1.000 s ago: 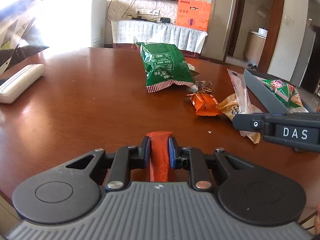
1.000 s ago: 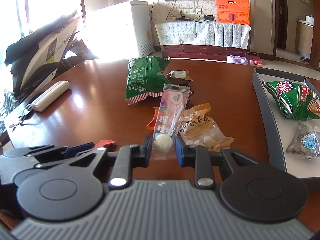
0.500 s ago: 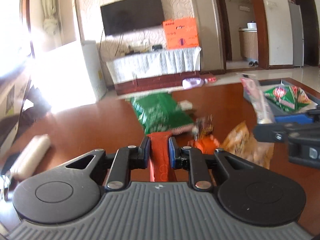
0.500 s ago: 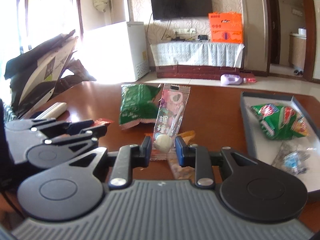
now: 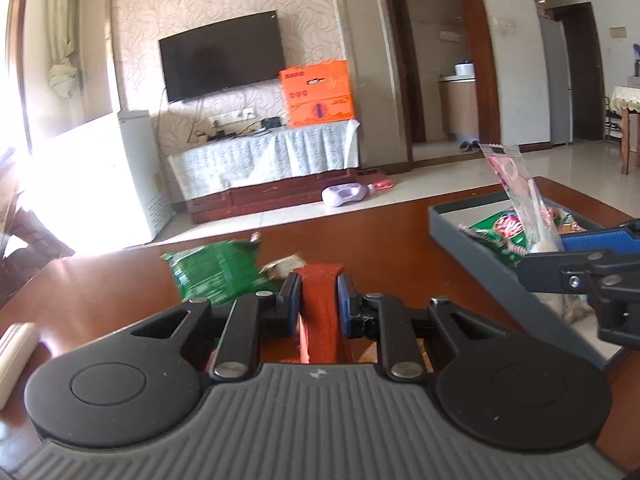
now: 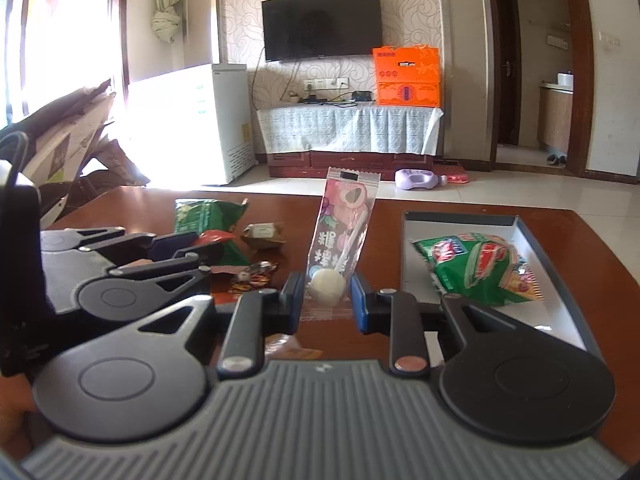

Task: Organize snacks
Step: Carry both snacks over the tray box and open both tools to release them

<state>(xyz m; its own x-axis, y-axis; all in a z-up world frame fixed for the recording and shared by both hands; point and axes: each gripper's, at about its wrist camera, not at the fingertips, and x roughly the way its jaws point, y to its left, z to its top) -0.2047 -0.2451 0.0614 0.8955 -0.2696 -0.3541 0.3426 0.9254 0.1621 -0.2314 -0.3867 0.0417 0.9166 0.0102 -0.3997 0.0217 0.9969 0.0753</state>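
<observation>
My left gripper (image 5: 319,300) is shut on a red-orange snack packet (image 5: 320,320) and holds it above the brown table. A clear pink lollipop packet (image 6: 344,232) stands upright in my right gripper (image 6: 326,300), which is shut on its white ball end. The grey tray (image 6: 460,218) lies ahead to the right, with a green snack bag (image 6: 480,268) in it. In the left wrist view the right gripper (image 5: 548,248) and its lollipop packet (image 5: 516,188) hang over the tray's near wall (image 5: 472,248). The left gripper (image 6: 200,246) shows at the left of the right wrist view.
A big green bag (image 5: 216,272) lies on the table, with a small brown packet (image 6: 262,232) and dark candy wrappers (image 6: 252,276) near it. A white remote (image 5: 16,344) sits at the table's left edge. Beyond the table are floor, a TV stand and a white freezer.
Both grippers have risen off the table with their packets and swung right toward the tray. The left one has also rolled, and the snacks on the table now sit lower in both views.
</observation>
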